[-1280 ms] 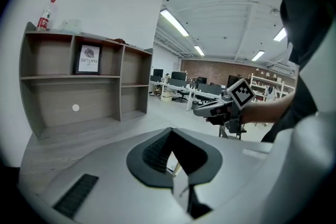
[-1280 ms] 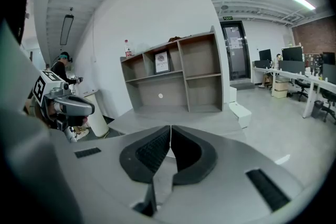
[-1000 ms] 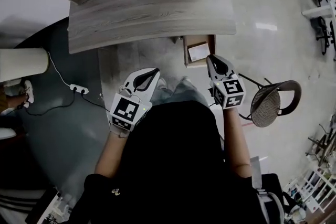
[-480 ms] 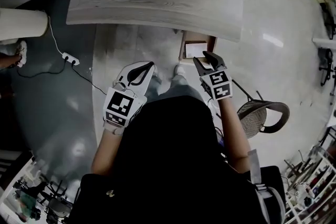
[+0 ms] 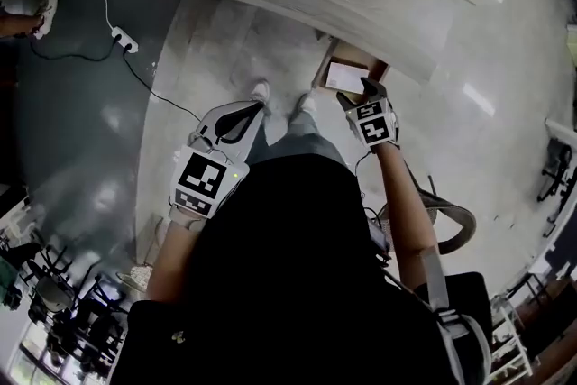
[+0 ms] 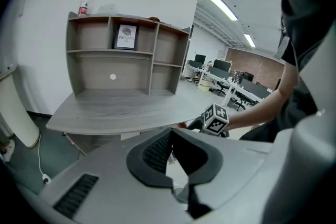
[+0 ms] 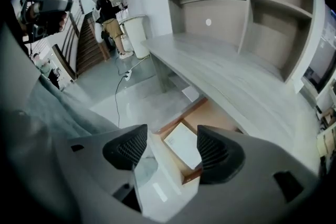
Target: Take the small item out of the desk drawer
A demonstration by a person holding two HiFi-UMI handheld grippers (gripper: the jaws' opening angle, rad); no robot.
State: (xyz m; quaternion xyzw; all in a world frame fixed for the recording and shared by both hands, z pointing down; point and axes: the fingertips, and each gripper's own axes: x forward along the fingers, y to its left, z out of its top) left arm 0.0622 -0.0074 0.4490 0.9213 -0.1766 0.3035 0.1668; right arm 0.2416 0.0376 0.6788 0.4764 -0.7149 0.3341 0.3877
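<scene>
We have the right hand-held gripper (image 7: 172,132) poised above the open drawer (image 7: 212,119) that stands out from under the counter (image 7: 226,78); its jaws have just been opening and now stand released, with nothing pinched between them; the small white item (image 7: 184,145) shows through the gap, lying flat on the brown drawer floor, close beside one drawer wall. The left hand-held gripper (image 6: 171,131) hangs off to the side, clear of the drawer, its tips clenched together on nothing. We judge the item to be thin, light and fairly stiff, a card or slim packet; which of the two, we cannot tell. Lying flat, it offers little to bite on and may slide on the smooth wood; we would take it by a free edge, away from the wall, tipping one jaw under it and pinching gently so that it neither bends nor skids off.
</scene>
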